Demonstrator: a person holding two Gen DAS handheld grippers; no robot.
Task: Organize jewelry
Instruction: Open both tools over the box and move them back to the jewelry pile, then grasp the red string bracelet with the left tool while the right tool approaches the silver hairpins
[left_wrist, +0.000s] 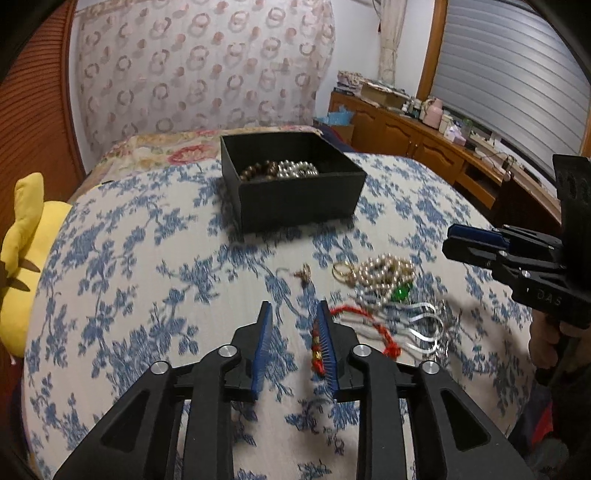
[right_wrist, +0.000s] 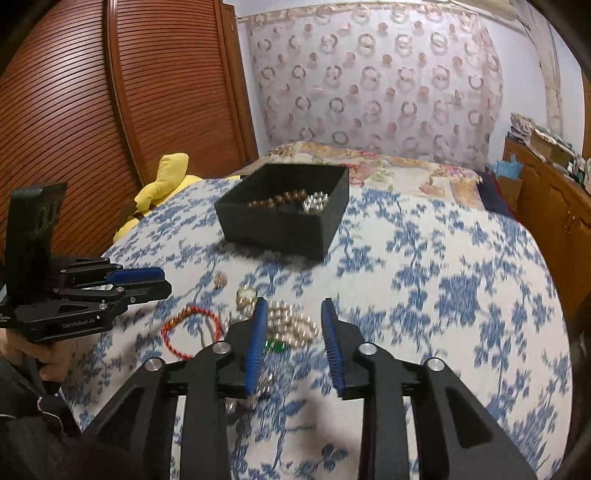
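Two claws are hanging wide and empty over the bed: my right claw (right_wrist: 291, 314) is nearest the pearl strand (right_wrist: 295, 325), lying between its fingers, black box (right_wrist: 273, 229) straight beyond.

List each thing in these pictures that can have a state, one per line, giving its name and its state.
black box: open, no lid, beads inside.
brown bead bracelet: in the box.
silver bead strand: in the box.
pearl necklace: heaped on the bedspread.
red cord bracelet: on the bedspread.
left gripper: open, empty.
right gripper: open, empty.
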